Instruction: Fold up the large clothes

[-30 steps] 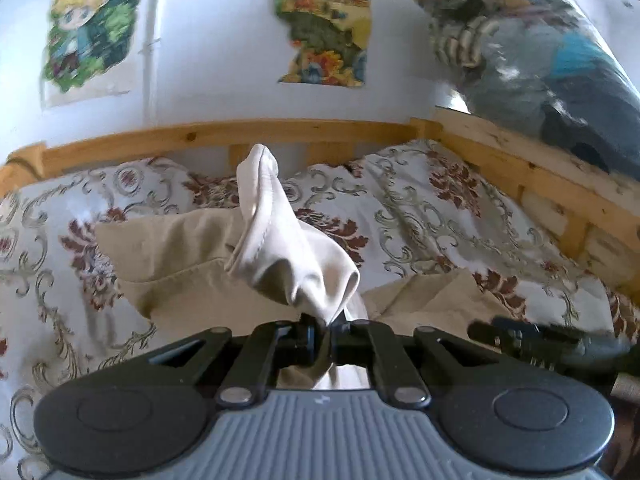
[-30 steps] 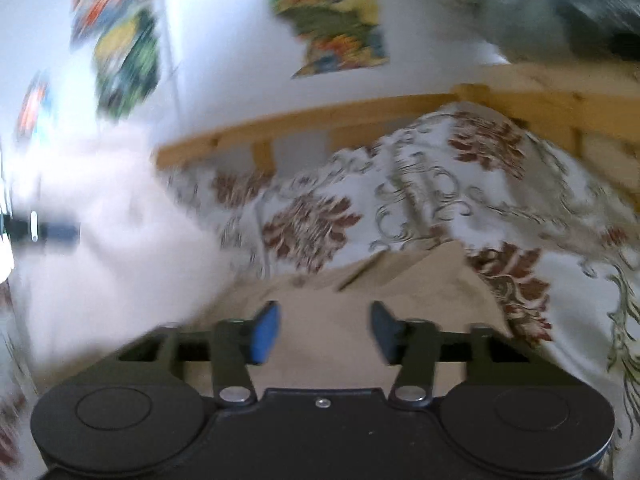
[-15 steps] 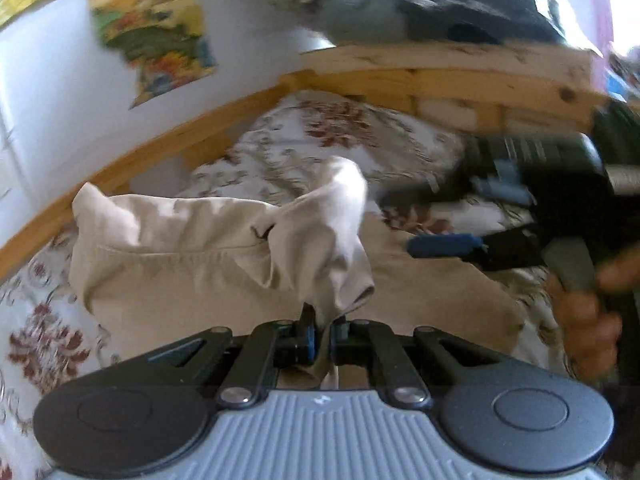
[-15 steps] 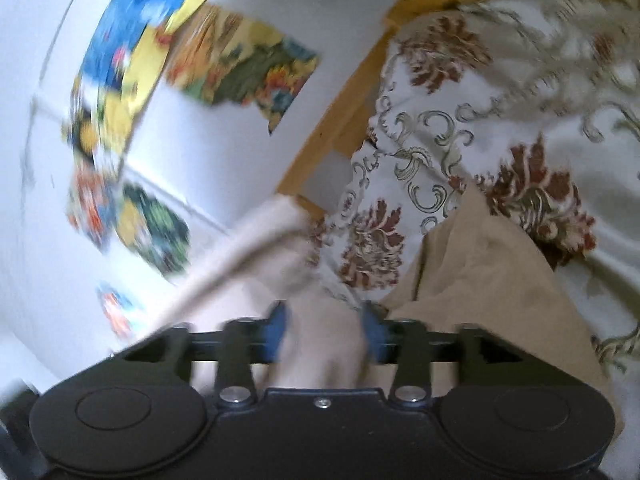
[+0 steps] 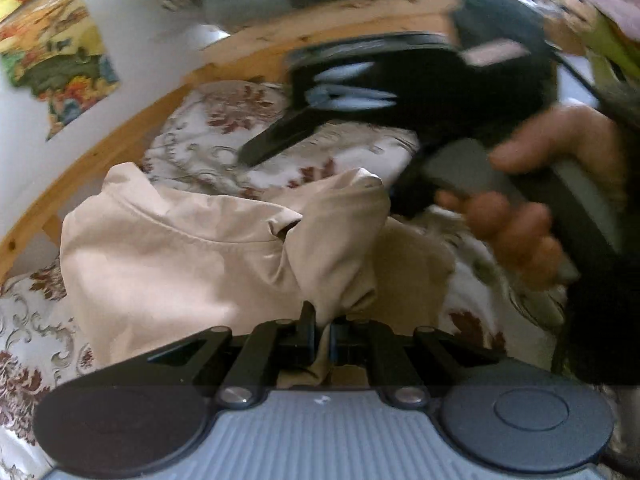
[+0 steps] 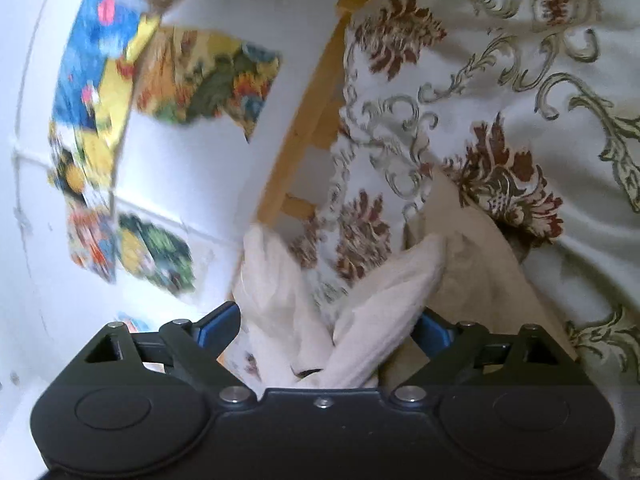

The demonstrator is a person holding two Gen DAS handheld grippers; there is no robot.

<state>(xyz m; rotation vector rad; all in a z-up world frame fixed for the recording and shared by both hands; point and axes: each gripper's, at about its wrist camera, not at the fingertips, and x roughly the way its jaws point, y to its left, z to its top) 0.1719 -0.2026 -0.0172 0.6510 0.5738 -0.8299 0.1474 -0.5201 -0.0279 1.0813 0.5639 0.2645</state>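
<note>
Left wrist view
Left tongs (image 5: 322,340): pressed together, pinching a bunched fold of the beige garment (image 5: 192,256) right at their tips.
Garment: spreads from the tongs toward 10 and 11 o'clock over the patterned bedspread (image 5: 224,128); its long seam runs roughly 9 to 3 o'clock.
Right tongs (image 5: 360,92): blurred at 1 o'clock, above the cloth's far corner, gripped by the person's right hand (image 5: 536,200).
Wooden bed rail (image 5: 132,128): curves behind the cloth, from 8 round to 1 o'clock.

Right wrist view
Right tongs (image 6: 328,328): jaws opening wide; two pale folds of the garment (image 6: 376,300) stand between them, the pads not pressing on them.
Garment: rises from the gap toward 11 and 1 o'clock; a tan part lies at 2 o'clock on the bedspread (image 6: 520,60).
Wall pictures (image 6: 104,92): at 9 to 11 o'clock.

Key relation: the left tongs alone hold the cloth; the right tongs sit around its far folds, so either hand is close enough to carry the next fold.

Change from earlier: a second ago the garment lay mostly flat with one flap lifted and the right tongs were narrower and empty; now both views are rolled and the cloth is gathered.
</note>
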